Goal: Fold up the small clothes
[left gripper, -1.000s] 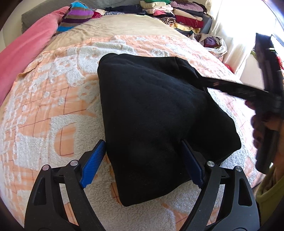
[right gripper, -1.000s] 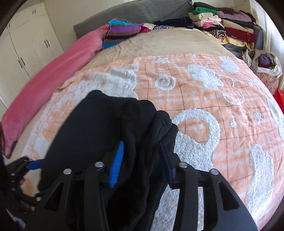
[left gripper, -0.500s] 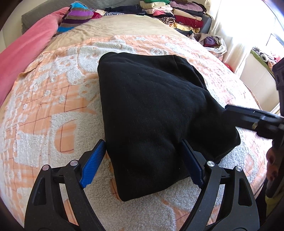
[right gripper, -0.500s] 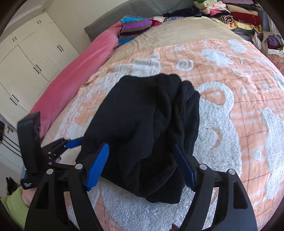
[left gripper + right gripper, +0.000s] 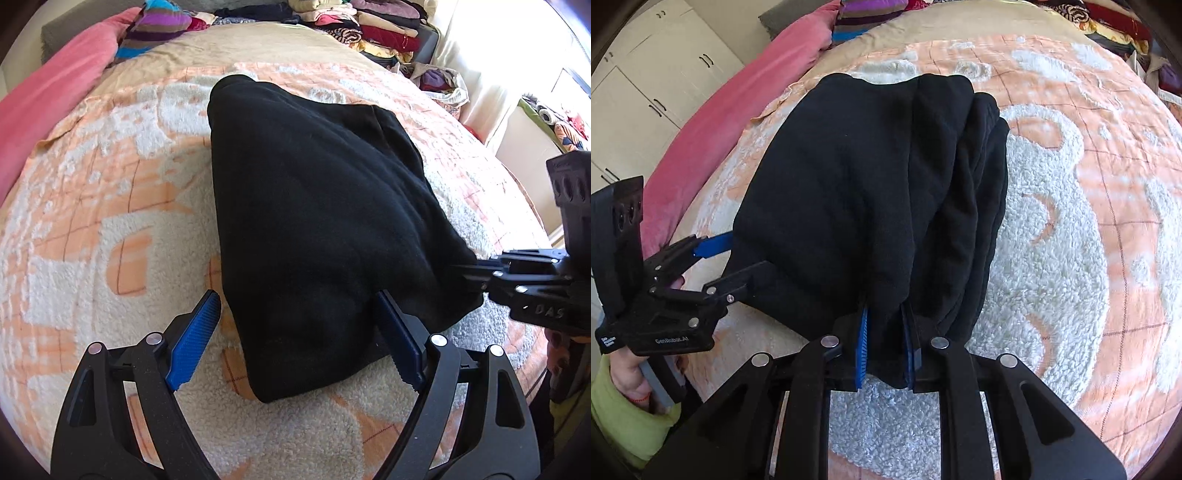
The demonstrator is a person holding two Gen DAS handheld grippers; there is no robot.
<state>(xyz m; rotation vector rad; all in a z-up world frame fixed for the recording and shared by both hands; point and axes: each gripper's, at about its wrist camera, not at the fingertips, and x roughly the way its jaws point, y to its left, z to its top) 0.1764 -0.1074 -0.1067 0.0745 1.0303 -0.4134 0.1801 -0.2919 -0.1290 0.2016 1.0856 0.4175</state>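
The right gripper (image 5: 884, 341) has just been closing, and its 2 blue pads (image 5: 862, 349) now pinch a bunched fold at the near edge of the black garment (image 5: 871, 192), the cloth squeezed between them. In the left wrist view the same gripper (image 5: 469, 277) comes in from the right and bites the garment's right corner.

The left gripper (image 5: 297, 332) stands wide, its jaws straddling the near end of the black garment (image 5: 314, 221); the left pad (image 5: 194, 345) sits apart from the cloth, while the right pad lies against its edge (whether it presses I cannot tell). Seen from the right wrist, the left gripper (image 5: 727, 258) reaches the garment's left side, held by a hand (image 5: 628, 376) in a lime-green sleeve (image 5: 624, 424).

The garment lies folded into a thick bundle, with layered edges along its right side, in the middle of the orange-and-white fleece blanket (image 5: 92, 240) that covers the bed. A pink blanket (image 5: 713, 122) runs along the bed's left side, a striped garment (image 5: 155, 31) lies at the head, and stacks of folded clothes (image 5: 369, 26) stand beyond. White cupboards (image 5: 639, 85) fill the far left.
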